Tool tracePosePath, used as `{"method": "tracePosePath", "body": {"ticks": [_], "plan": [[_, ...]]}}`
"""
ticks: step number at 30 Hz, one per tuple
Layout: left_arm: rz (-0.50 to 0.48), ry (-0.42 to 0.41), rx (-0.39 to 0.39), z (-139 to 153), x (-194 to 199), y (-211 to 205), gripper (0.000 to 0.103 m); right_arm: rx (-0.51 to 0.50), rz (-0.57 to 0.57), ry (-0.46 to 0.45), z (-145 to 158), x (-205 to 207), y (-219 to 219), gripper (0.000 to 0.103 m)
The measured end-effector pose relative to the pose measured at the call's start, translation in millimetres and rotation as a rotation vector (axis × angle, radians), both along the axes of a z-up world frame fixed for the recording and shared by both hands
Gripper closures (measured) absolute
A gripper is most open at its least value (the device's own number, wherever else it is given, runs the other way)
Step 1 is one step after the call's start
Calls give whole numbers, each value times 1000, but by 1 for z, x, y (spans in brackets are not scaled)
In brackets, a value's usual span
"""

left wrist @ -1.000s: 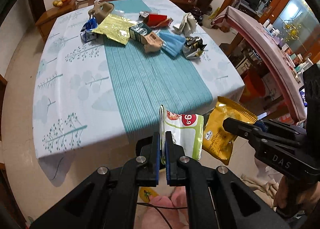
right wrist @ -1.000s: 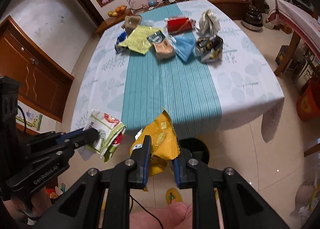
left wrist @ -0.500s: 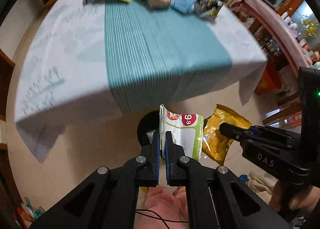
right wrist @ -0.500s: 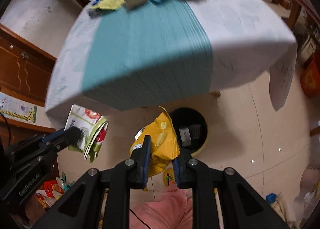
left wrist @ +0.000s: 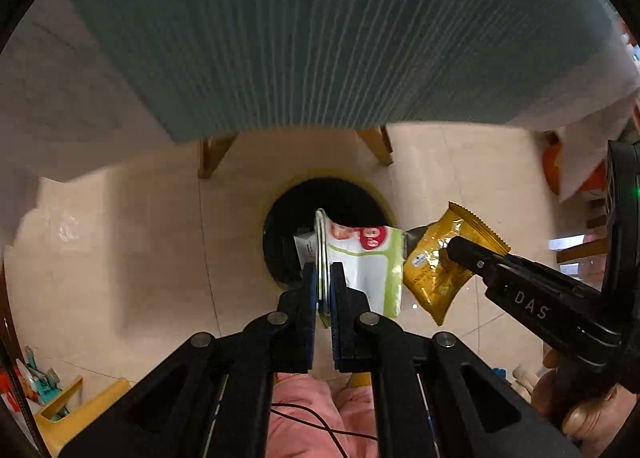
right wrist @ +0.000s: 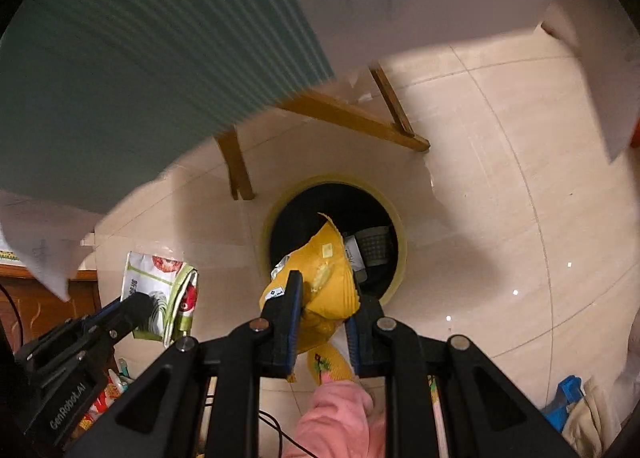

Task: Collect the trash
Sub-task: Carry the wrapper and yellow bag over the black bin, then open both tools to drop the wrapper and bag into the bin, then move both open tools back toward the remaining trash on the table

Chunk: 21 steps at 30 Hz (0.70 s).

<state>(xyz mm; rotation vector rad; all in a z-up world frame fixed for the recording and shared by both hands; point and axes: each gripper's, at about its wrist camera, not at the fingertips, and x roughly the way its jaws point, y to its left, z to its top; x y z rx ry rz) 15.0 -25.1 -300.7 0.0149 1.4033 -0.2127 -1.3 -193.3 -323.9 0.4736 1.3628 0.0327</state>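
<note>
My left gripper [left wrist: 323, 278] is shut on a white and green snack wrapper [left wrist: 368, 270], held over the near edge of the round black bin [left wrist: 296, 225] on the floor. The wrapper also shows at the left of the right wrist view [right wrist: 160, 294]. My right gripper [right wrist: 323, 294] is shut on a yellow snack bag [right wrist: 326, 278], just above the near rim of the same bin [right wrist: 396, 225]. The yellow bag also shows in the left wrist view [left wrist: 444, 266], right of the green wrapper. Some trash [right wrist: 372, 248] lies inside the bin.
The table edge with its hanging teal and white cloth [left wrist: 320, 37] overhangs the far side of the bin. Wooden table legs [right wrist: 236, 165] stand just beyond it. A yellow stool [left wrist: 80, 406] is low at the left. My pink slippers [right wrist: 340, 410] are below the grippers.
Both grippers have tilted down from the tabletop toward the floor and moved over the bin, each still holding its wrapper. The tabletop trash has left the view.
</note>
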Motion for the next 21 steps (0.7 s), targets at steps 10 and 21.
{"method": "tracePosePath", "body": {"ticks": [10,21], "plan": [[11,5,34,-70,8,-2,71,39,-13,30,-75,15,11,69],[40,-17,59,-59,8,12,61,27,-7,-9,-65,20,15,56]]}}
